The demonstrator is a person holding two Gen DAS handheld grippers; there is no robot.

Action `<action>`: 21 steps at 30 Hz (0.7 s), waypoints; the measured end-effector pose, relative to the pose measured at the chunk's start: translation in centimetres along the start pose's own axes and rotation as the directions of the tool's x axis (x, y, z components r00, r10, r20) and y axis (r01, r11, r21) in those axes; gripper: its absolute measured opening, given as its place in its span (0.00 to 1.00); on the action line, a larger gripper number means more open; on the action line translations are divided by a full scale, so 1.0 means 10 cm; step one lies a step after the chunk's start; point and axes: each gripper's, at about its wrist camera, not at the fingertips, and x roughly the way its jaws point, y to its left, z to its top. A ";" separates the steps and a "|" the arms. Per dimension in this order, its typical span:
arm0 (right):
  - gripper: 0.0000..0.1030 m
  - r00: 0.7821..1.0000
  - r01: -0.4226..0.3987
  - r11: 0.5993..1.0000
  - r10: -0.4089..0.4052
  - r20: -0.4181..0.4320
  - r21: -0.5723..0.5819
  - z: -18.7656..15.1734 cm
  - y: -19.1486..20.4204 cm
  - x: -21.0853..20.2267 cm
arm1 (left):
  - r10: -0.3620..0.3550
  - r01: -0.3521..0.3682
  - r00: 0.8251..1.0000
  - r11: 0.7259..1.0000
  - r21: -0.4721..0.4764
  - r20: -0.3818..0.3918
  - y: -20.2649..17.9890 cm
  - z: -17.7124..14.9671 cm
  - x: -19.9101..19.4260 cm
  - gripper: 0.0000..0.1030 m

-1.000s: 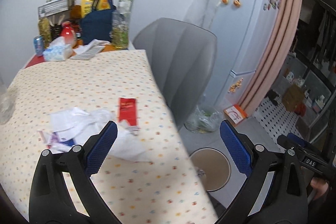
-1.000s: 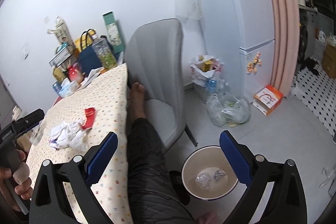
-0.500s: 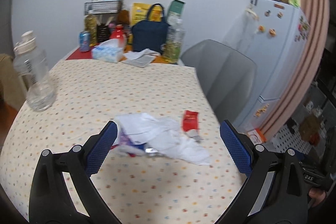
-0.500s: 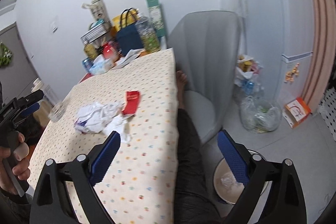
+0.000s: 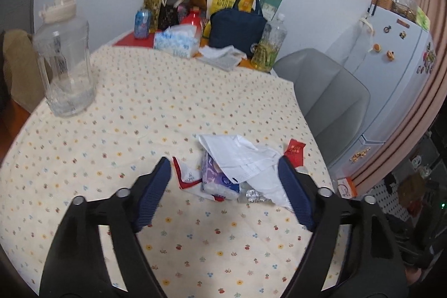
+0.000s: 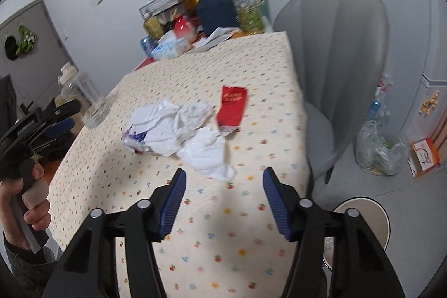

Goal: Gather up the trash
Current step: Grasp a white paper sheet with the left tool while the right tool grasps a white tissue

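I am holding the left gripper point(image 5: 223, 180) low over the cream tablecloth dotted with small flowers point(image 5: 156, 113), its blue-padded jaws spread wide and gripping nothing. Between those jaws I am seeing the pile of crumpled white tissue and paper point(image 5: 240, 155), lying on the cloth near the table's right edge, with a purple-and-white plastic wrapper point(image 5: 216, 180) tucked under it and a small crinkled foil scrap point(image 5: 252, 193) at its near side. A flat red paper packet point(image 5: 294, 152) is lying just beside the pile on the right, close to the right jaw's tip.

I am keeping the right gripper point(image 6: 223, 192) over the near part of the same table, jaws also wide apart and empty. The white heap point(image 6: 178, 127) is sitting ahead of it, the nearest white piece just beyond the fingertips, and the red packet point(image 6: 232, 109) is touching the heap's far right side. In this view the left gripper point(image 6: 42, 122) is showing at the left edge, held in a hand point(image 6: 30, 203).

A round beige waste bin point(image 6: 363, 225) is standing on the grey floor to the right of the table. A grey upholstered chair point(image 6: 338, 52) is standing beside the table, and a clear plastic water jug with a white lid point(image 5: 65, 60) is standing on the cloth, well apart from the trash.
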 end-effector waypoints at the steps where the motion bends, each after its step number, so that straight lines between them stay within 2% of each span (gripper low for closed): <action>1: 0.49 1.000 -0.001 1.000 0.001 -0.007 -0.003 0.00 0.02 0.04 | -0.012 0.012 1.000 1.000 -0.012 -0.015 0.02 0.01 0.05 0.64; 3: 0.46 1.000 0.000 1.000 0.000 -0.030 -0.009 0.01 0.05 0.18 | -0.023 0.021 0.999 0.999 -0.036 -0.041 0.06 0.00 0.19 0.61; 7: 0.38 0.997 0.005 1.000 -0.006 -0.073 -0.008 0.02 0.03 0.37 | -0.045 0.039 0.996 0.996 -0.081 -0.076 0.09 0.04 0.47 0.60; 13: 0.38 0.996 0.004 1.000 -0.004 -0.092 0.001 0.09 -0.01 0.54 | -0.037 0.019 0.990 0.991 -0.135 -0.135 0.19 0.14 0.83 0.54; 18: 0.38 0.994 0.002 1.000 -0.001 -0.110 0.003 0.12 0.01 0.68 | 0.003 -0.027 0.984 0.991 -0.132 -0.179 0.25 0.26 1.12 0.54; 21: 0.38 0.993 -0.001 1.000 0.001 -0.119 0.000 0.11 0.04 0.74 | 0.002 -0.034 0.977 0.988 -0.147 -0.213 0.31 0.30 1.28 0.54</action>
